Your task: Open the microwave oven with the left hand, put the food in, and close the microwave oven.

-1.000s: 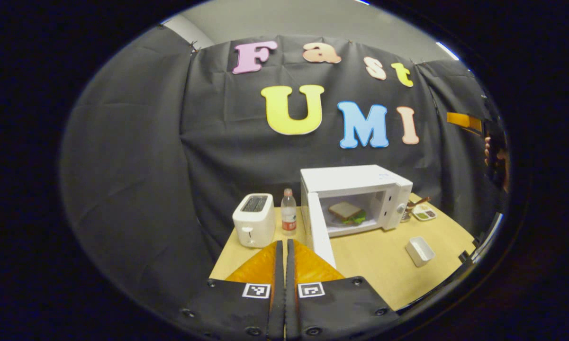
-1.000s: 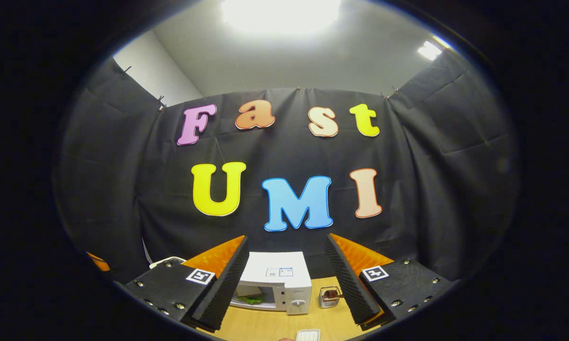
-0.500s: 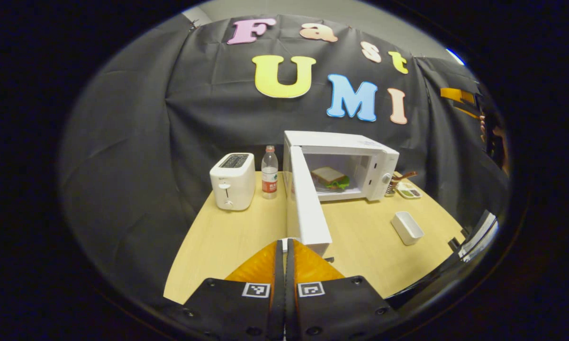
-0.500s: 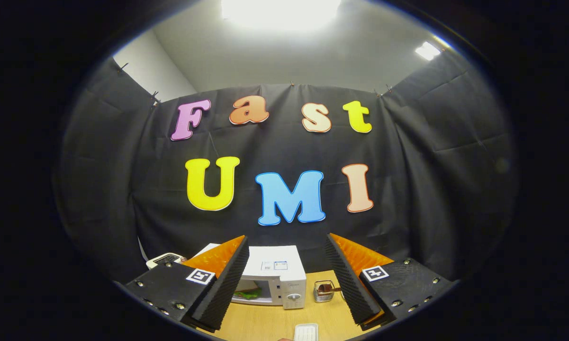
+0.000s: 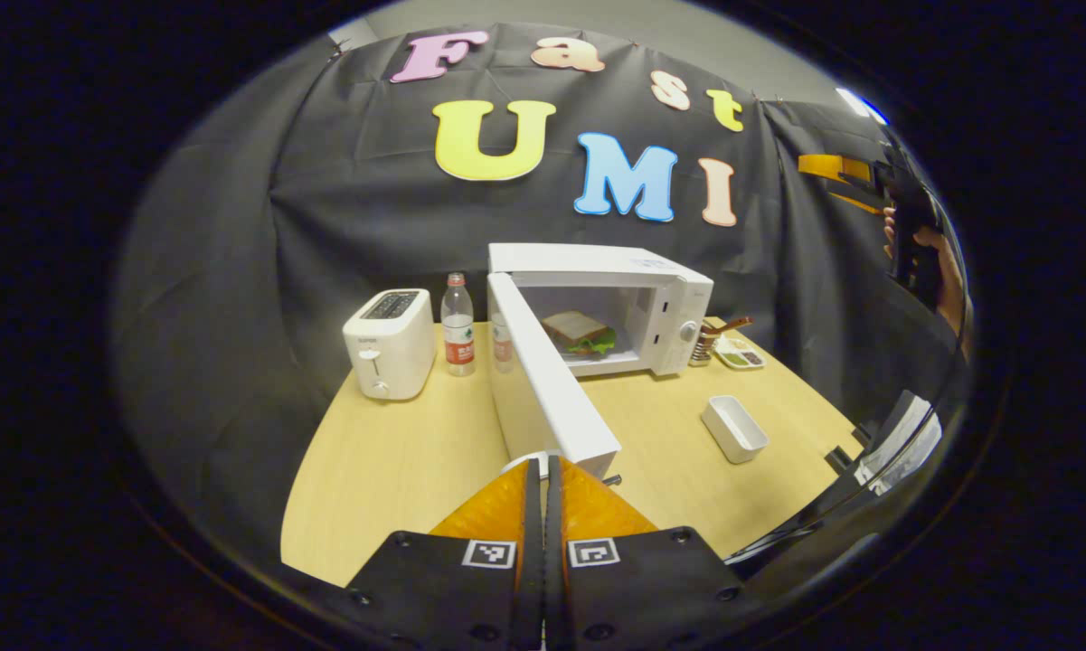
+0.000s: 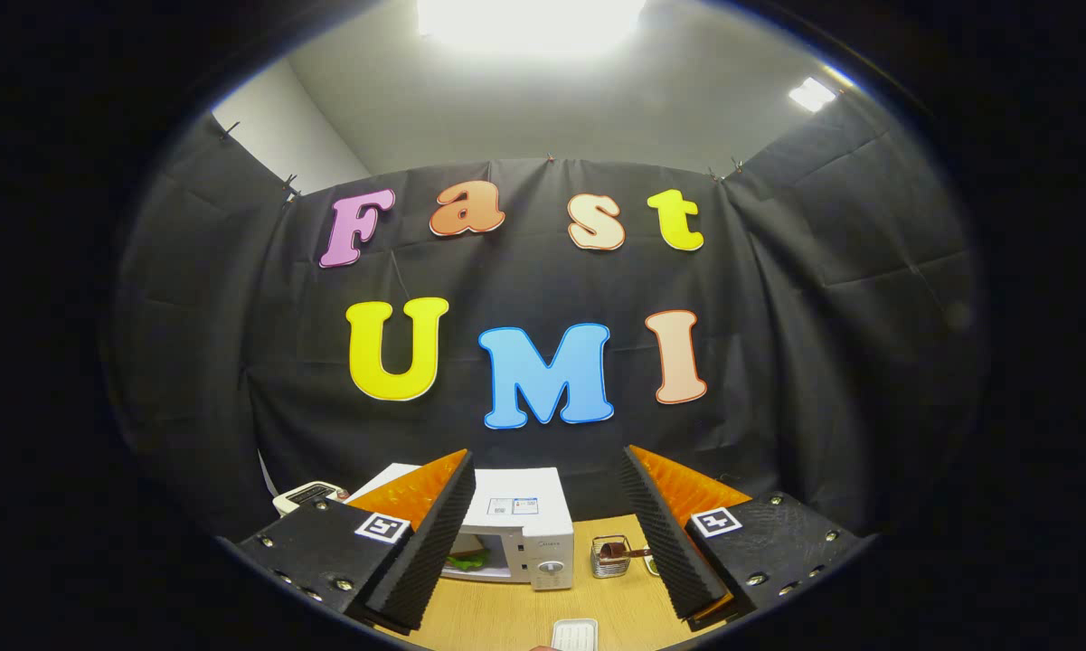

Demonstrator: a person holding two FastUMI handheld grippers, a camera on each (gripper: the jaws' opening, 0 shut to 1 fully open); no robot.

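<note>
Standing open at the centre of the left gripper view, the white microwave oven (image 5: 610, 307) has its door (image 5: 547, 384) swung out toward the camera; the sandwich (image 5: 579, 332) lies inside the cavity, bread on top with green lettuce at its edge. The left gripper (image 5: 543, 493) sits at the bottom centre of that view, its two fingers pressed flat together with nothing between them, their tips just below the door's near lower corner; whether they touch the door cannot be told. On the wooden table (image 5: 389, 470), a white toaster (image 5: 390, 355) and a water bottle (image 5: 458, 325) stand left of the oven; a small white rectangular dish (image 5: 733, 429) lies right of centre. In the right gripper view, the right gripper (image 6: 545, 529) is spread wide and holds nothing; the microwave oven (image 6: 515, 529) appears low between its fingers, with a wire holder (image 6: 611, 556) just to its right.
</note>
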